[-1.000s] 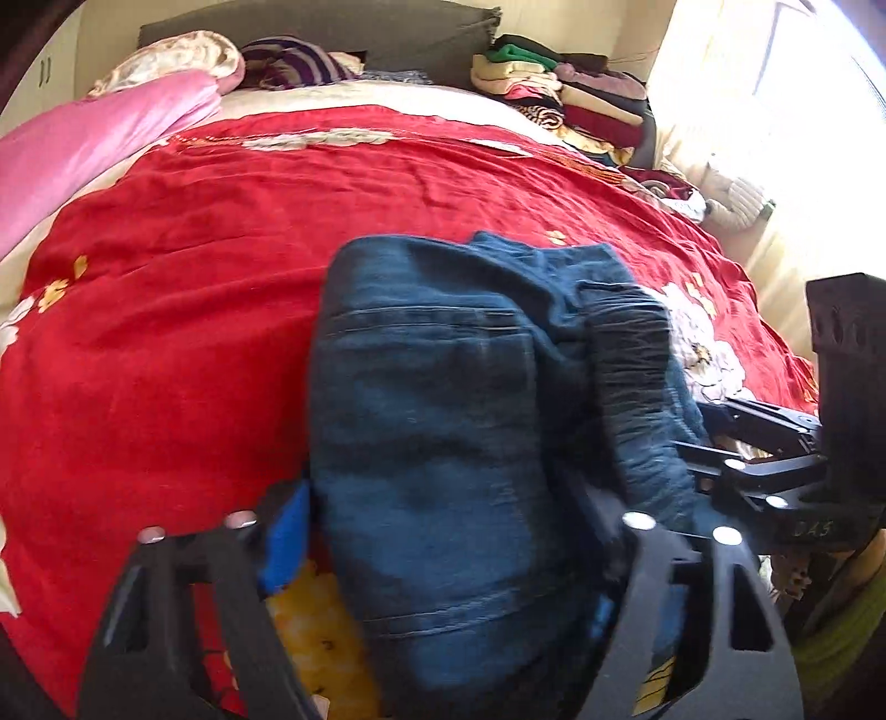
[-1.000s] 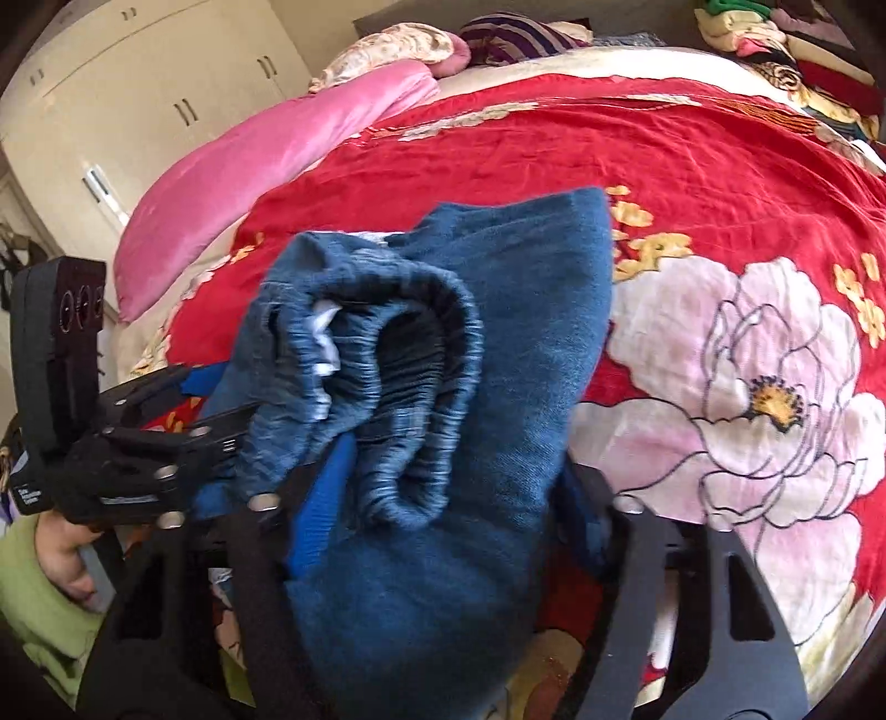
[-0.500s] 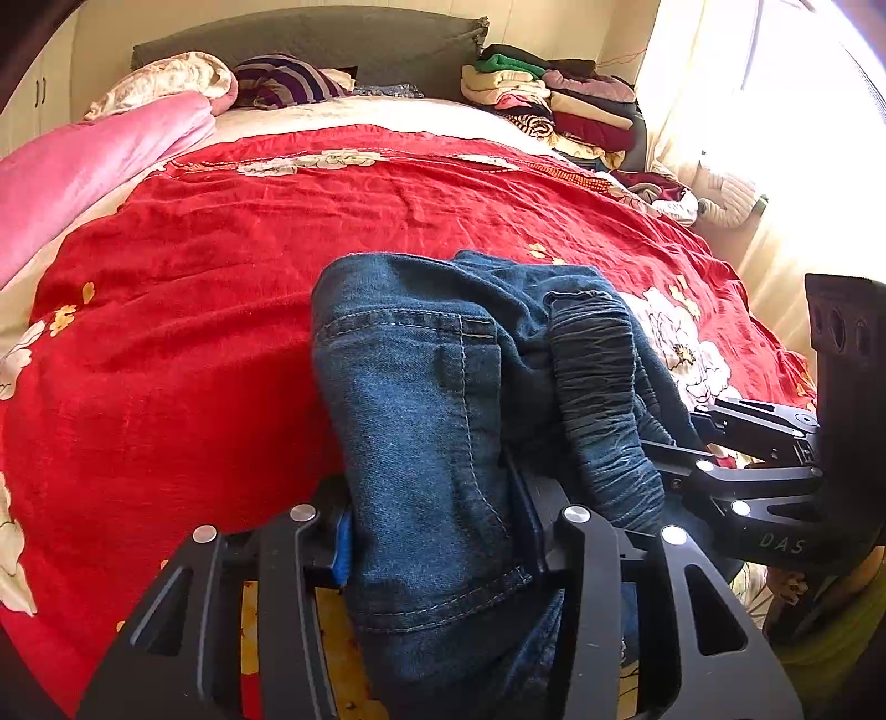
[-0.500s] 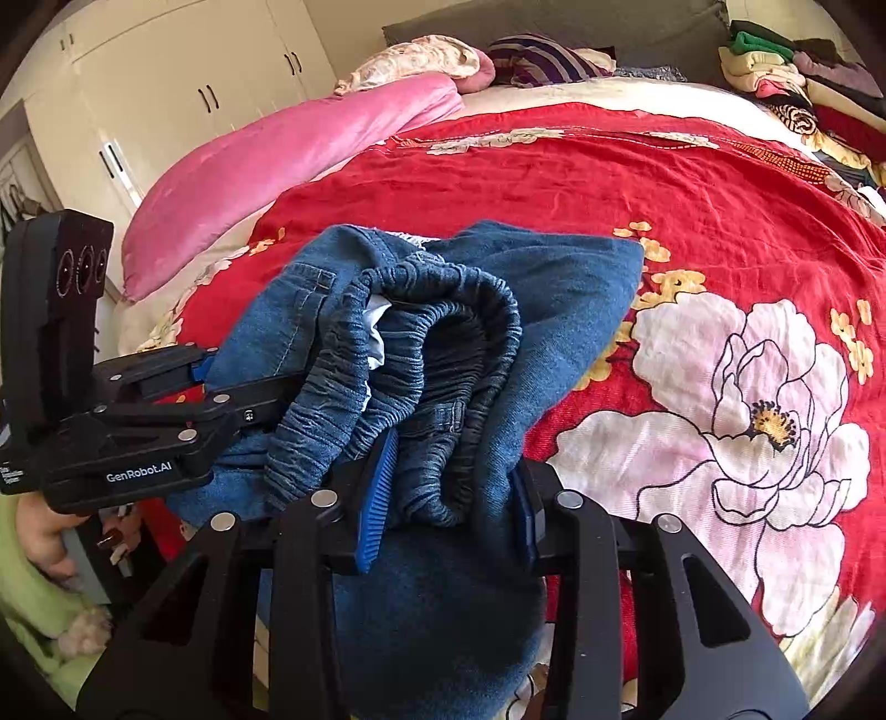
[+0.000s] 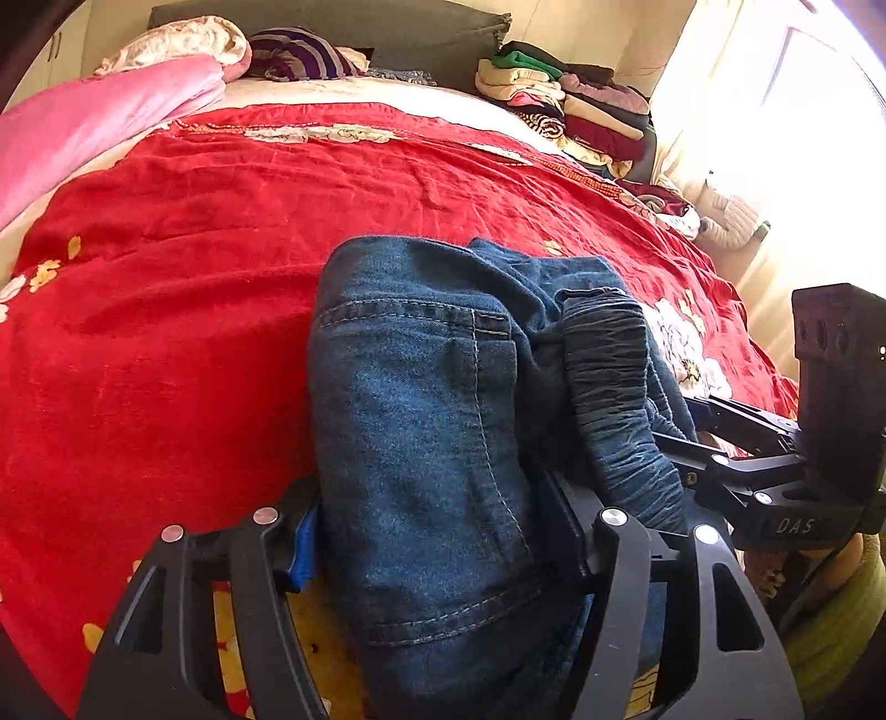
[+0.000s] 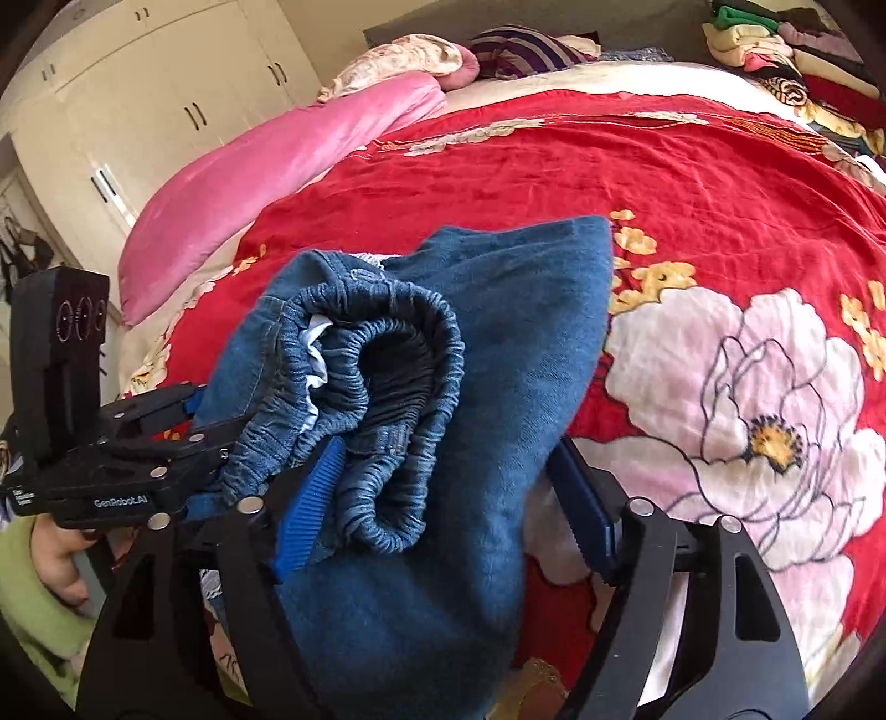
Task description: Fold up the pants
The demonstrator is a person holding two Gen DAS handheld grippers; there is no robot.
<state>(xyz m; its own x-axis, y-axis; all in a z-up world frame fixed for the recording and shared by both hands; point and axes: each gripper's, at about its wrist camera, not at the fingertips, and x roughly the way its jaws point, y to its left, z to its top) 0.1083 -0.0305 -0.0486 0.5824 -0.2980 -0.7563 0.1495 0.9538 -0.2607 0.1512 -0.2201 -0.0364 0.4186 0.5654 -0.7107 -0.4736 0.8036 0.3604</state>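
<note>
Blue denim pants [image 5: 421, 421] lie bunched on the red floral bedspread [image 5: 166, 277], elastic waistband rolled up at the right. My left gripper [image 5: 437, 531] has its jaws spread around the denim, which fills the gap. In the right wrist view the pants [image 6: 470, 387] show the curled waistband [image 6: 387, 376]. My right gripper [image 6: 443, 493] is open with its jaws apart; its blue left pad [image 6: 310, 498] touches the waistband, its right pad [image 6: 587, 509] stands clear of the cloth. Each gripper shows in the other's view, beside the pants.
A pink quilt [image 6: 266, 183] lies along the bed's left side, pillows [image 5: 299, 52] at the head. A stack of folded clothes [image 5: 565, 105] sits at the far right corner. White wardrobe doors [image 6: 138, 111] stand left of the bed. A bright window is on the right.
Both grippers, closed on the denim half a second ago, have spread their jaws. The pants have settled lower on the bedspread.
</note>
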